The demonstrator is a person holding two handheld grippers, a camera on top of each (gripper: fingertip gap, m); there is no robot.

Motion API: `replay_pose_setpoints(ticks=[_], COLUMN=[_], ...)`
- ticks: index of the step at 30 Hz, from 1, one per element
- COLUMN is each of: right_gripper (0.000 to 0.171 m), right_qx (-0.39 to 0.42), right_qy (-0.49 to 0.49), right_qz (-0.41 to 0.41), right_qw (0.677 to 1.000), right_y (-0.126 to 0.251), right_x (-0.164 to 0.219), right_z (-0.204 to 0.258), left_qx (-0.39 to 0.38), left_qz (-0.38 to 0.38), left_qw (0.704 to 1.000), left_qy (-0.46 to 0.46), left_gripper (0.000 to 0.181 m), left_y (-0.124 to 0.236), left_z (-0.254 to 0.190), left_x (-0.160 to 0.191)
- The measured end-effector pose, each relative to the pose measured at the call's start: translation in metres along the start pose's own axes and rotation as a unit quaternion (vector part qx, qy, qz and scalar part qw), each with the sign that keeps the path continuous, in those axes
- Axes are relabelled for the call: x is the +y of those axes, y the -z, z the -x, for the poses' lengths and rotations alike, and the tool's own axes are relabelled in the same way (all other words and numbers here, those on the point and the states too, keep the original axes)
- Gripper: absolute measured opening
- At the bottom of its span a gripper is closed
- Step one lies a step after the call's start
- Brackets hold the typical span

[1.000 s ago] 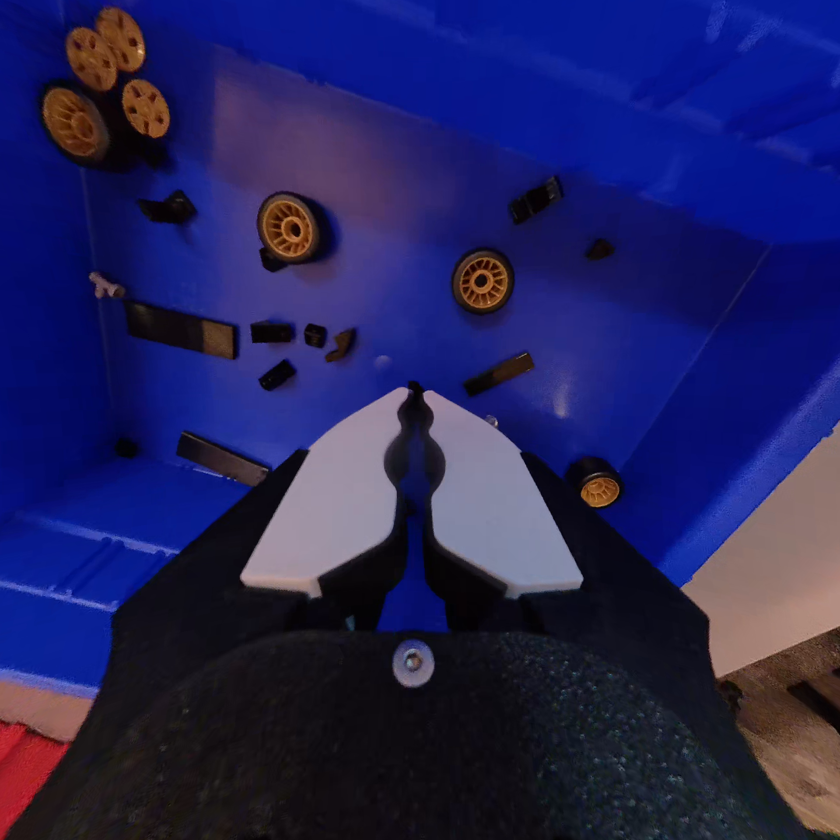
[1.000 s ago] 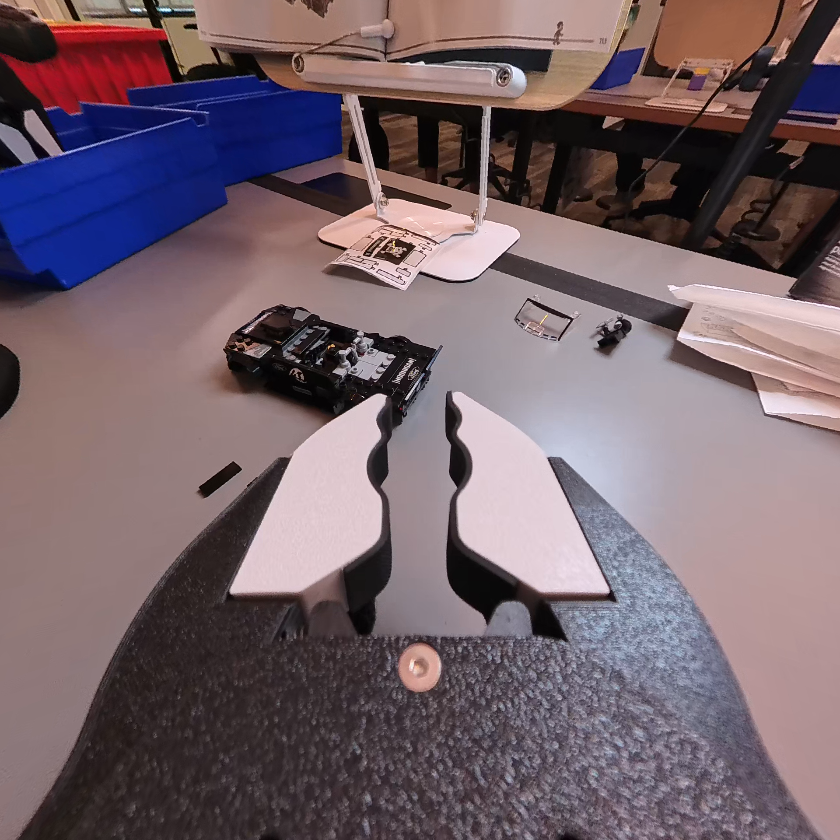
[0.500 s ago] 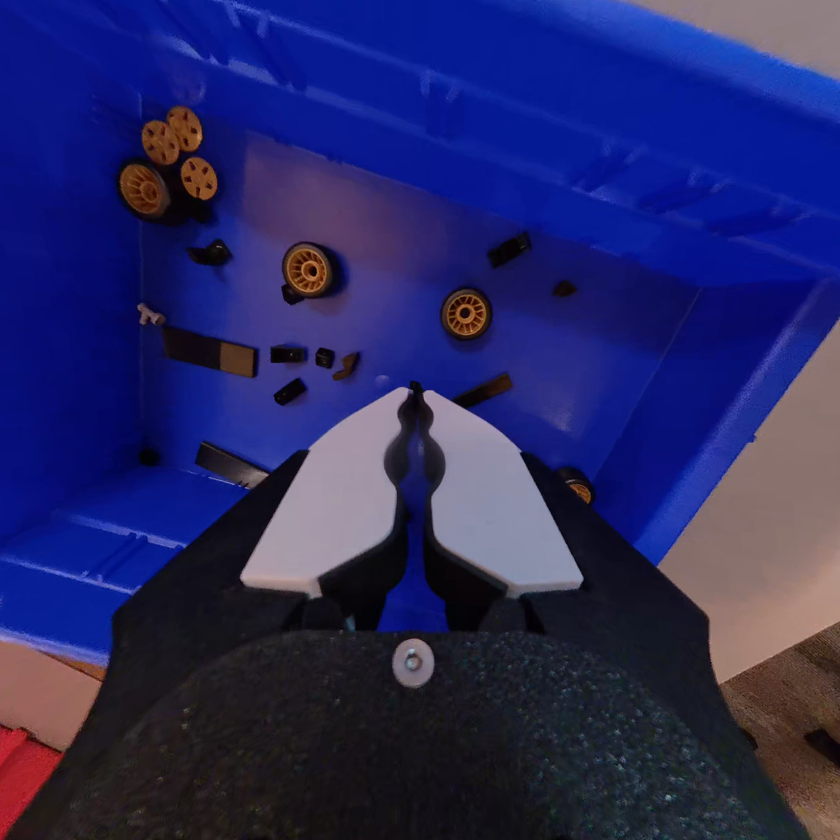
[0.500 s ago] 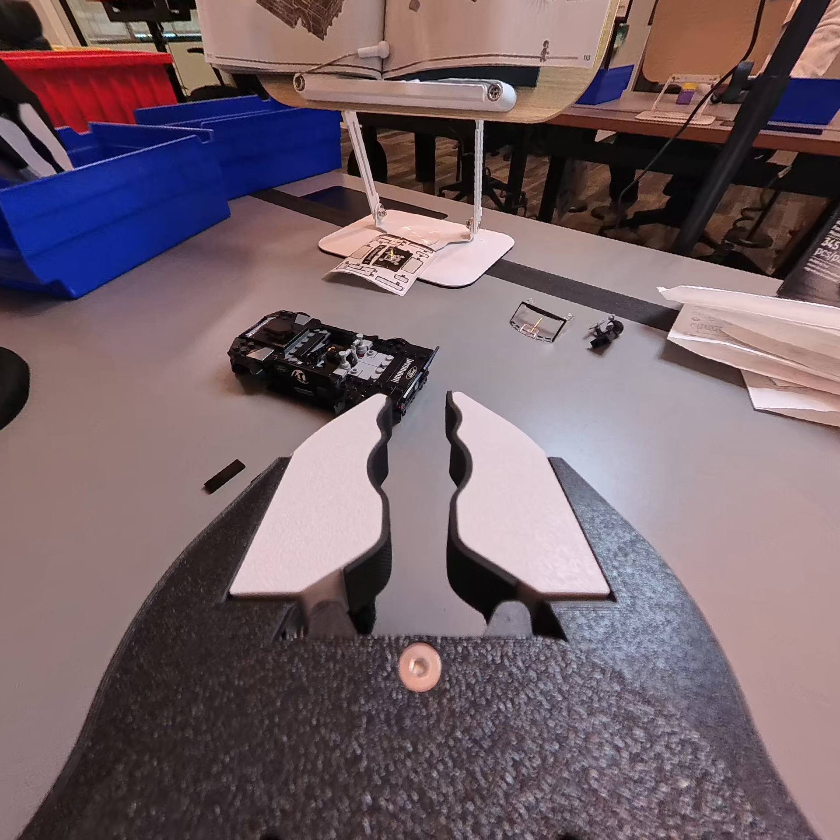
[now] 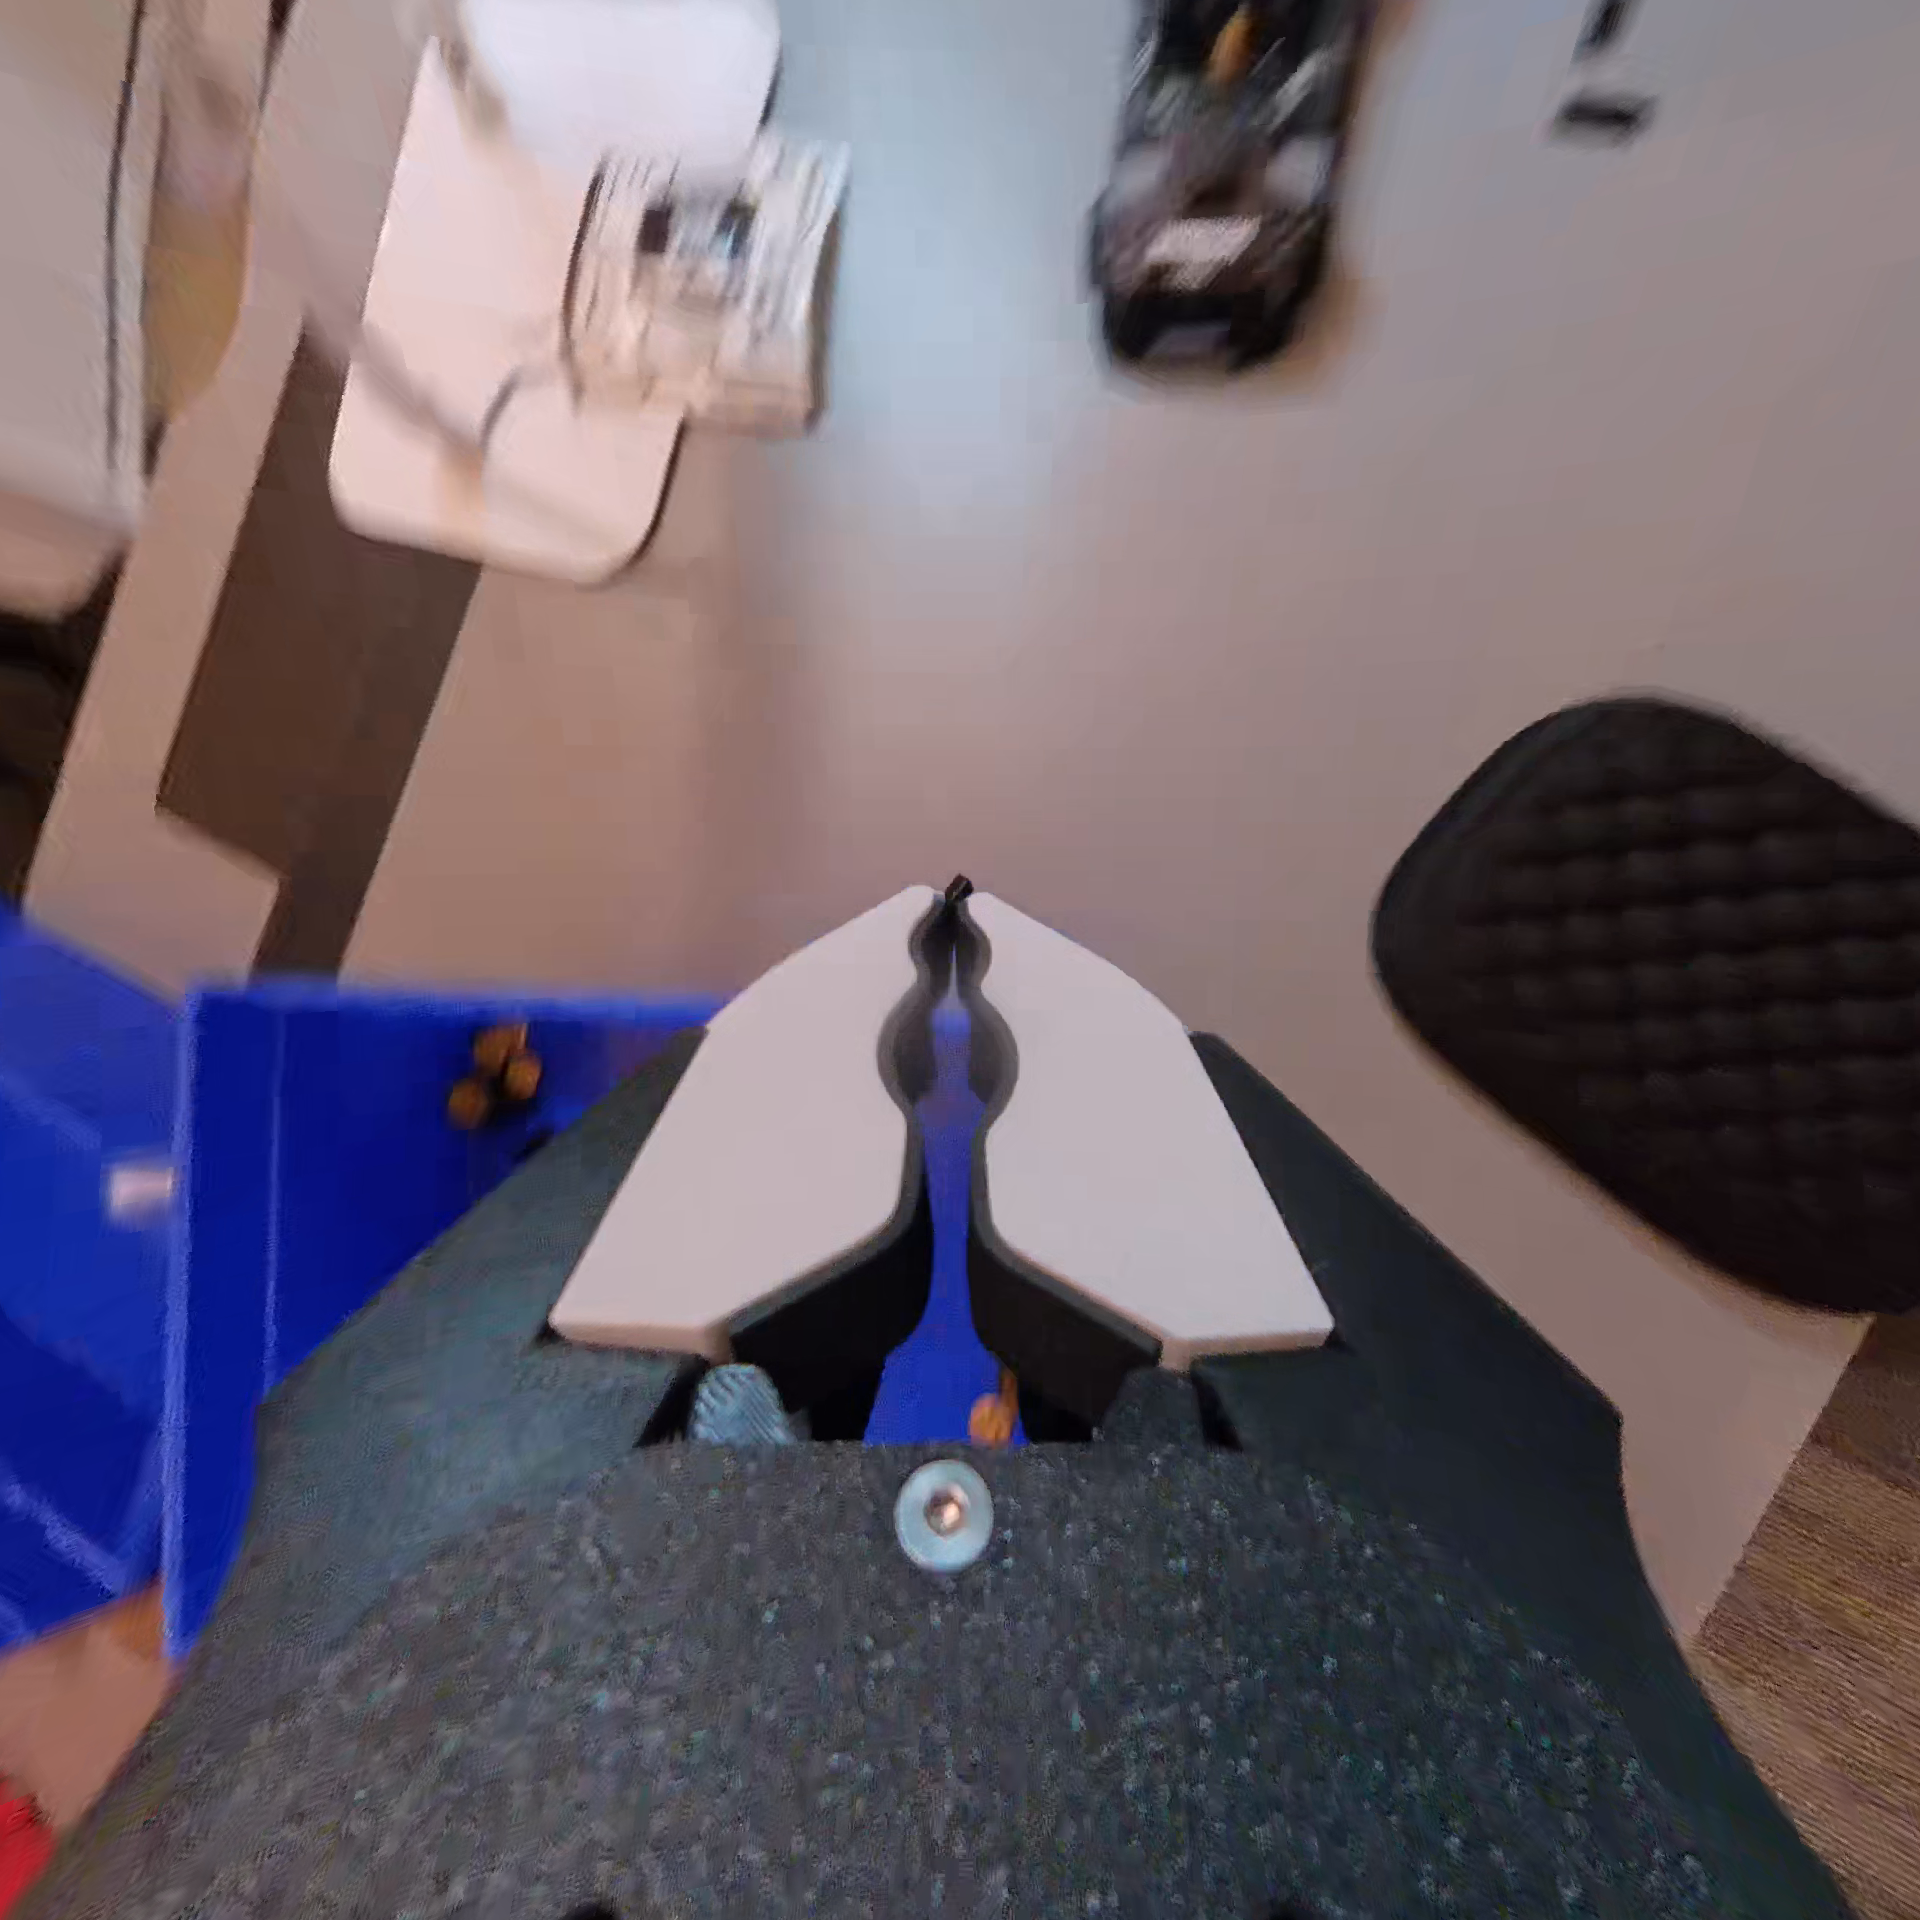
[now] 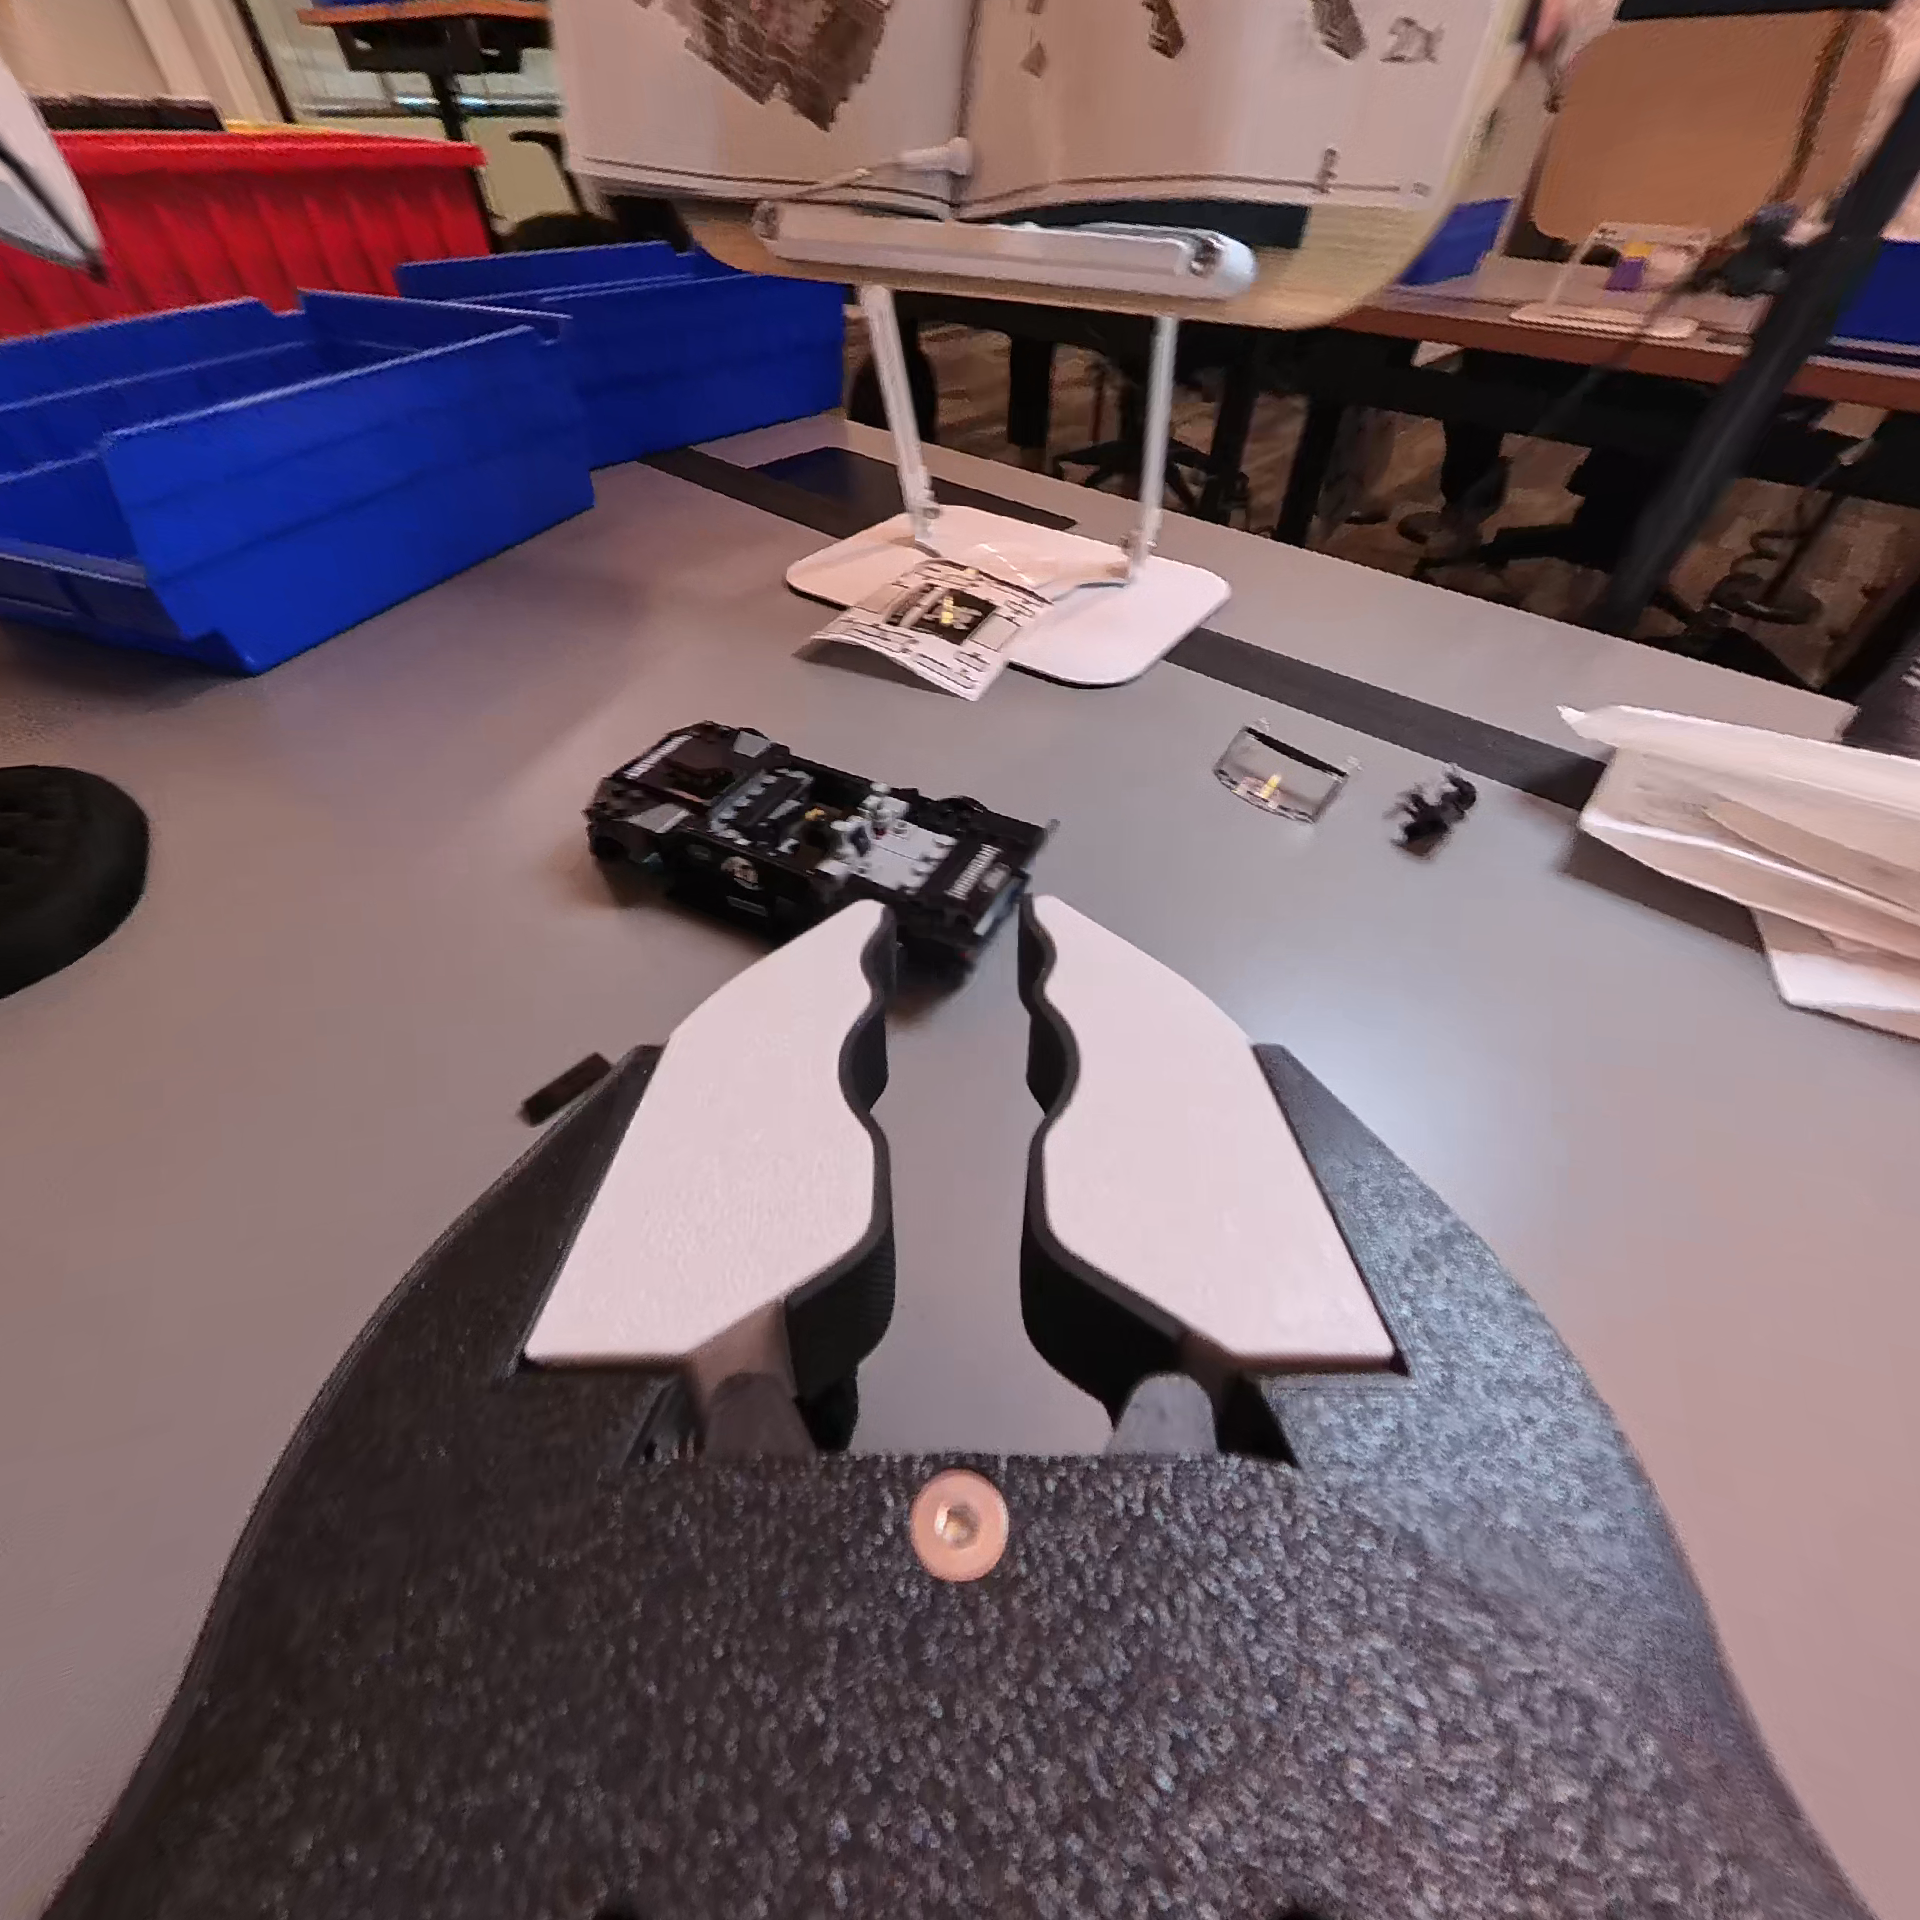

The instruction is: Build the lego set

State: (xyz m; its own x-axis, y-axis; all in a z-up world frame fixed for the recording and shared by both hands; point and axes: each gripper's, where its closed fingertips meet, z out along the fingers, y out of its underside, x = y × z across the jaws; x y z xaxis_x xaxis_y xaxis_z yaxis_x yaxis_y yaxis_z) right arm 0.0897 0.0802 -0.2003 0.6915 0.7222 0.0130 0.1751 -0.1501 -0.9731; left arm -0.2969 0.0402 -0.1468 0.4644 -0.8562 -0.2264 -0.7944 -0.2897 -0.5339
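Observation:
My left gripper (image 5: 954, 896) is shut on a tiny black Lego piece (image 5: 956, 888) that pokes out at its tips. It hangs over the grey table, past the rim of the blue parts bin (image 5: 343, 1101). The partly built black Lego car (image 6: 810, 836) sits on the table; in the blurred left wrist view the car (image 5: 1216, 197) is at the top. My right gripper (image 6: 954, 920) is open and empty, just short of the car's near end.
A white book stand (image 6: 1081, 613) holds an open booklet, with a sticker sheet (image 6: 935, 623) on its foot. A clear windscreen piece (image 6: 1280, 781), a small black part (image 6: 1436, 805) and a black strip (image 6: 563, 1086) lie loose. Blue bins (image 6: 312, 468) left, papers (image 6: 1766, 821) right, a black round pad (image 5: 1662, 997). Some 40 cm of space lies between my two pairs of fingers. The left gripper is farther from the car (image 5: 1216, 197), some 25 cm, than the right, some 20 cm. It turns up in the right wrist view (image 6: 678, 768) as well.
My left gripper has lifted out of the blue bin with the tiny black piece and swung over the table toward the car. My right gripper has stayed open and tilted slightly.

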Motion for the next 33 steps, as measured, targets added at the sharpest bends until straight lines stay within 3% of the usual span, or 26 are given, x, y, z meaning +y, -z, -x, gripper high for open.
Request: replay_pose_setpoints(ticks=[4, 7, 13, 18, 24, 29, 33], right_gripper=[0.022, 0.022, 0.022, 0.023, 0.023, 0.023, 0.023], right_qx=[-0.101, -0.158, -0.22, -0.251, -0.27, -0.259, -0.225], right_qy=[0.025, 0.096, 0.172, 0.173, 0.167, 0.18, 0.167], right_qz=[0.0, 0.005, 0.005, 0.031, 0.089, 0.105, 0.071], right_qw=[0.995, 0.983, 0.96, 0.952, 0.944, 0.943, 0.957], right_y=[-0.007, -0.009, -0.006, -0.007, -0.011, -0.015, -0.013], right_x=[-0.012, -0.018, -0.02, -0.002, 0.027, 0.035, 0.018], right_z=[0.048, 0.085, 0.125, 0.134, 0.133, 0.13, 0.116], left_qx=[0.045, 0.083, 0.169, 0.218, 0.222, 0.203, 0.135], left_qz=[-0.082, -0.144, -0.208, -0.212, -0.215, -0.218, -0.223], left_qw=[0.993, 0.979, 0.951, 0.942, 0.944, 0.949, 0.962], left_qy=[-0.074, -0.117, -0.153, -0.144, -0.117, -0.103, -0.079], left_gripper=[0.001, 0.001, 0.0, 0.0, 0.0, 0.0, 0.0], left_y=[-0.032, -0.066, -0.122, -0.146, -0.153, -0.147, -0.123], left_z=[-0.059, -0.101, -0.165, -0.19, -0.189, -0.179, -0.147], left_x=[-0.072, -0.119, -0.176, -0.19, -0.19, -0.182, -0.169])
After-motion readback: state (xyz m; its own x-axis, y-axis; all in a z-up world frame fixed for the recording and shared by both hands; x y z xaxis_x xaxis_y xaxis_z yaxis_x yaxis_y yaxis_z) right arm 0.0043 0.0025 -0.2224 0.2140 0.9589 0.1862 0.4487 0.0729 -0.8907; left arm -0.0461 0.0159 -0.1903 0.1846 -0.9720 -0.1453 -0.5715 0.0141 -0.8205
